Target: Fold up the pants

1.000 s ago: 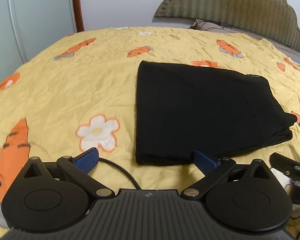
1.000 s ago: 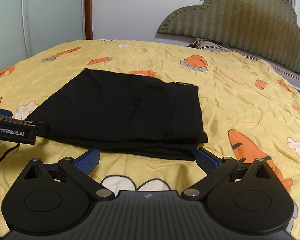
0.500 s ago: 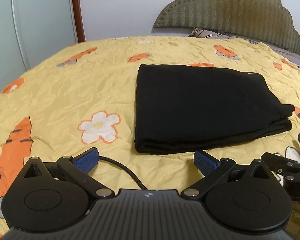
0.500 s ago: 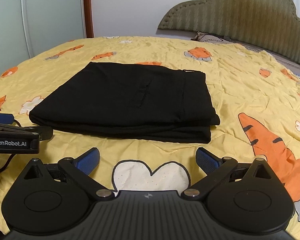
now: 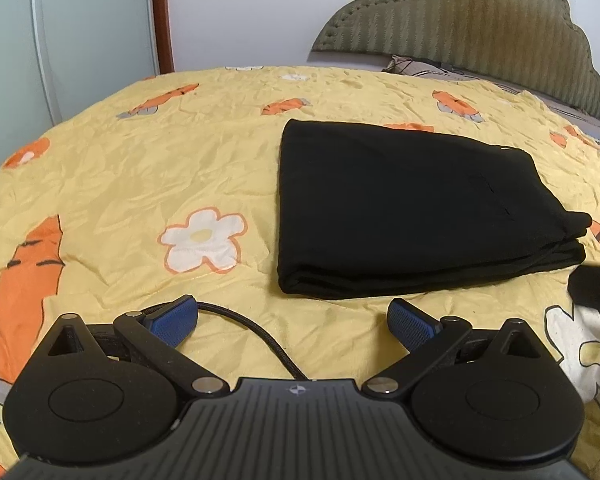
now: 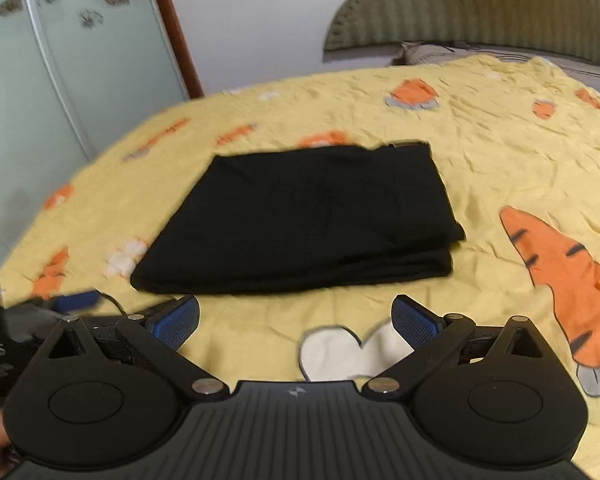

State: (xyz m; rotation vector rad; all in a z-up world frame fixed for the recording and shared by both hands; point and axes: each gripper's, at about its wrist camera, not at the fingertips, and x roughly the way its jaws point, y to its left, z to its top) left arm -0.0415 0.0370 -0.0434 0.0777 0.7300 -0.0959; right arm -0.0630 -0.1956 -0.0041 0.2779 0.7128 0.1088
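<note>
Ahead of both fingertip pairs, the folded black pants point(image 5: 412, 216) point(image 6: 304, 220) lie flat on the carrot-print bedspread point(image 5: 120, 184), long axis running crosswise. Left gripper point(image 5: 294, 318) and right gripper point(image 6: 294, 318) — both spread wide, holding nothing — sit near, not touching. Compared with a second ago, both have drawn back; the right-wrist view has also tilted.

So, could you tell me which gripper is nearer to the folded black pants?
Left, marginally. The left gripper hovers open just short of the pants' near-left corner; the right gripper is open, slightly farther before their near edge.
</note>
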